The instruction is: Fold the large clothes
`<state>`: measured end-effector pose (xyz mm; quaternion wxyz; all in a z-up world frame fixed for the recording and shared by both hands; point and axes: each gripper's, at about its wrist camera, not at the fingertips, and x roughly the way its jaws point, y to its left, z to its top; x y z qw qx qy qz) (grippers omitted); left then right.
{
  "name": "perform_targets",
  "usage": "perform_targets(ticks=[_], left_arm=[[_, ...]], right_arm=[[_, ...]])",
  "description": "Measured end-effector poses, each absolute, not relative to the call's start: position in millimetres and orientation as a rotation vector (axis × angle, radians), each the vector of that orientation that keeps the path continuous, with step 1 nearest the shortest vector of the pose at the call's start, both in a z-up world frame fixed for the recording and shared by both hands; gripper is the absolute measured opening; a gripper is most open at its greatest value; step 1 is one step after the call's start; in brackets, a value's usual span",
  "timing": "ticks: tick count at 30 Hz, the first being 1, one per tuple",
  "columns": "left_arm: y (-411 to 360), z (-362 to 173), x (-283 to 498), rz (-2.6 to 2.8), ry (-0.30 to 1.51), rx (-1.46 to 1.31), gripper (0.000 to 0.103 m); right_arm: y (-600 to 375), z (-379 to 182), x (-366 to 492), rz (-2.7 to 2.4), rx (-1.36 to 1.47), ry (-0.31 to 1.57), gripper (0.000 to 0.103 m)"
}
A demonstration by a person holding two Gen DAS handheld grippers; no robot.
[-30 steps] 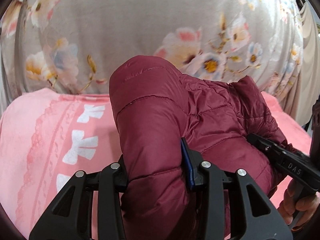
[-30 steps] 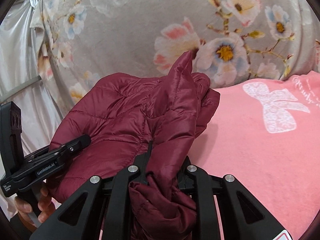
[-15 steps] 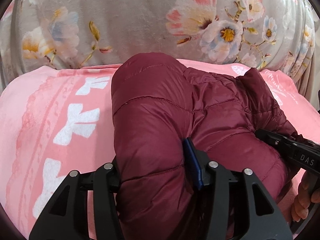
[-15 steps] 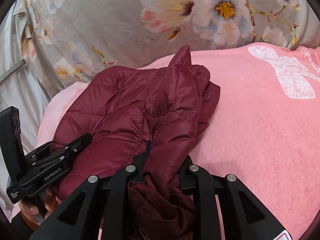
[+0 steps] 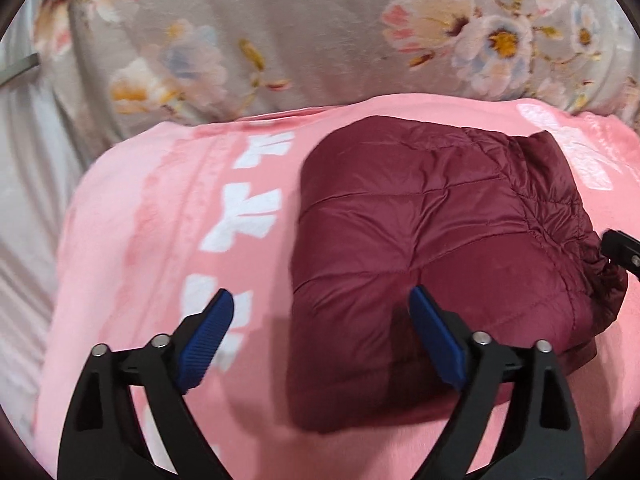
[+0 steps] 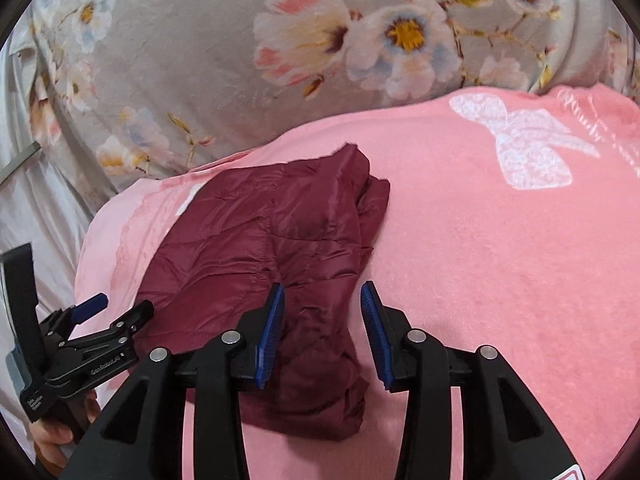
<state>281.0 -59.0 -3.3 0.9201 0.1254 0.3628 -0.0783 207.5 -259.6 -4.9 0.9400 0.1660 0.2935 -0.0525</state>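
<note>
A dark red quilted puffer jacket (image 5: 432, 240) lies folded into a thick bundle on a pink blanket (image 5: 140, 260). My left gripper (image 5: 320, 312) hovers over its near left edge with its jaws opening wide. The blue pads (image 5: 436, 332) press on nothing. In the right wrist view the same jacket (image 6: 272, 248) lies under my right gripper (image 6: 322, 308), whose jaws are opening. A bunched end of the jacket sits between the fingers, and the pads do not squeeze it. My left gripper (image 6: 104, 312) shows at the lower left, held by a hand (image 6: 52, 436).
The pink blanket (image 6: 480, 260) with white bow prints covers the surface. Behind it rises grey cloth with a flower print (image 5: 320, 20). Pale grey wrinkled fabric (image 6: 44, 208) hangs at the left. A tip of the right gripper (image 5: 624, 248) pokes in at the right edge.
Both grippers let go of the jacket and their jaws spread. The jacket dropped from a raised, bunched shape to a flat folded bundle on the blanket. Both cameras tipped further down.
</note>
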Motion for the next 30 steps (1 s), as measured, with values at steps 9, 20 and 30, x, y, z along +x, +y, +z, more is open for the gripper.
perform_targets(ticks=[9, 20, 30], left_arm=[[-70, -12, 284, -0.079, 0.837, 0.156, 0.089], [-64, -44, 290, -0.076, 0.865, 0.092, 0.096], [-67, -57, 288, -0.068, 0.843, 0.087, 0.098]], right_arm=[[-211, -14, 223, -0.174, 0.160, 0.651, 0.019], [-216, -53, 234, -0.186, 0.182, 0.704, 0.017], [-215, -61, 236, -0.185, 0.171, 0.704, 0.017]])
